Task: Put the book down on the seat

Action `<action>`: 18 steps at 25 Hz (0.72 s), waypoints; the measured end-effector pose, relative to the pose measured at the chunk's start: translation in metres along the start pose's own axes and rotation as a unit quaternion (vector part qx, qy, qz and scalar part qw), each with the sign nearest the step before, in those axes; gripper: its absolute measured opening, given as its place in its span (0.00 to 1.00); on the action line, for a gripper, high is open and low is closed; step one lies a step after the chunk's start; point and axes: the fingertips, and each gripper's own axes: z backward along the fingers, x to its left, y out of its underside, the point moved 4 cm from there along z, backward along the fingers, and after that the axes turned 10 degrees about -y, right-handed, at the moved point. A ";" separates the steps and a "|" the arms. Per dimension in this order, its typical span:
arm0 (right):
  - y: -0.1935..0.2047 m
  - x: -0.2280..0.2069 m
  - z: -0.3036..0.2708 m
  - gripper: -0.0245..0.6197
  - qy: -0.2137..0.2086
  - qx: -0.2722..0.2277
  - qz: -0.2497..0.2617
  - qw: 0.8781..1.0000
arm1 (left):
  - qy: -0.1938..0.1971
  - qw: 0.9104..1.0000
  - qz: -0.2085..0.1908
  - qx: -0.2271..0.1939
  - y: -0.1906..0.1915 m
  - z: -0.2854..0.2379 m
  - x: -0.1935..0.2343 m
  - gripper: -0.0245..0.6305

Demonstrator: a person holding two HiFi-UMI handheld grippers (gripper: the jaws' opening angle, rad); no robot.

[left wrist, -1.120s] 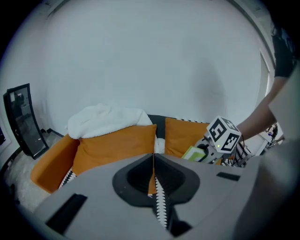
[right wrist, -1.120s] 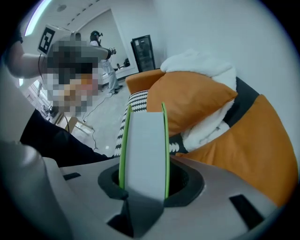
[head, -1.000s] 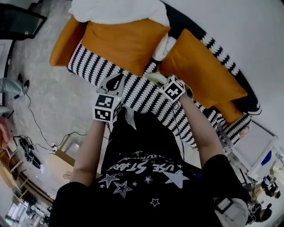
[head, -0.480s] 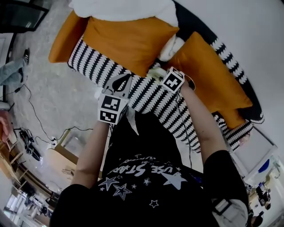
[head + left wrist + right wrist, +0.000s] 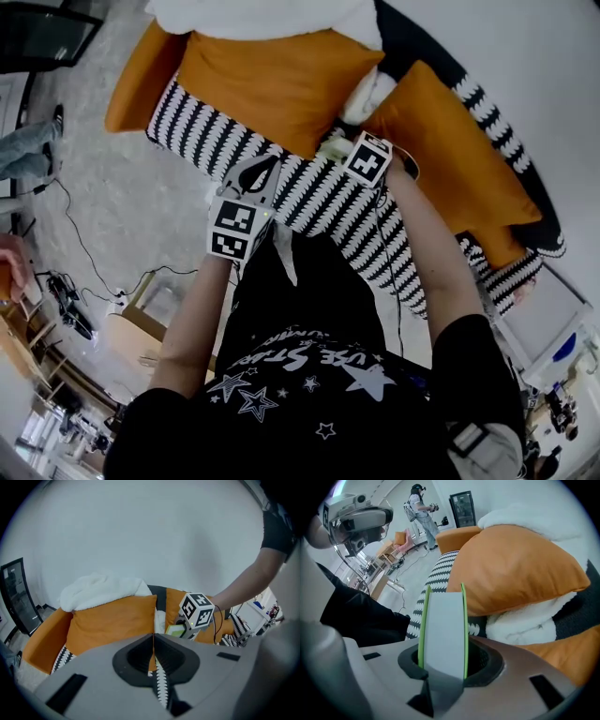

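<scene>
Progress: the right hand-held gripper (image 5: 345,150), pinching the thin green-edged white book (image 5: 443,634) upright, has edged forward over the black-and-white patterned sofa seat (image 5: 309,197) toward the orange cushions (image 5: 272,84). Lowering the book remains. The left hand-held gripper (image 5: 153,644) is pressed together, empty.

I see a pale wall (image 5: 140,527) behind two orange cushions (image 5: 272,84), a white blanket (image 5: 253,17) on top, and grey floor (image 5: 122,202) with trailing cables (image 5: 77,246).

The sofa seat (image 5: 206,141) wore a black-and-white zigzag cover. A large orange cushion (image 5: 272,80) and a second orange cushion (image 5: 450,159) lay on it, with a white fleecy blanket (image 5: 253,14) behind the first.
</scene>
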 end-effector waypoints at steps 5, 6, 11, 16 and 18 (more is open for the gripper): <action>-0.004 -0.008 0.001 0.27 0.012 -0.002 -0.011 1.000 | 0.005 1.000 -0.001 0.006 0.002 -0.004 0.003 0.06; -0.004 -0.008 0.003 0.27 0.016 -0.005 -0.012 1.000 | 0.006 1.000 -0.001 0.006 0.002 -0.004 0.003 0.06; -0.009 -0.015 0.017 0.37 0.042 -0.058 -0.023 0.997 | 0.014 1.000 -0.007 0.008 0.002 -0.006 -0.002 0.06; -0.015 -0.024 0.040 0.40 0.080 -0.088 -0.021 0.993 | 0.024 1.000 -0.013 0.001 -0.004 -0.004 -0.002 0.06; -0.018 -0.024 0.052 0.40 0.103 -0.092 -0.017 0.990 | 0.027 0.999 -0.020 -0.003 -0.007 -0.003 0.000 0.06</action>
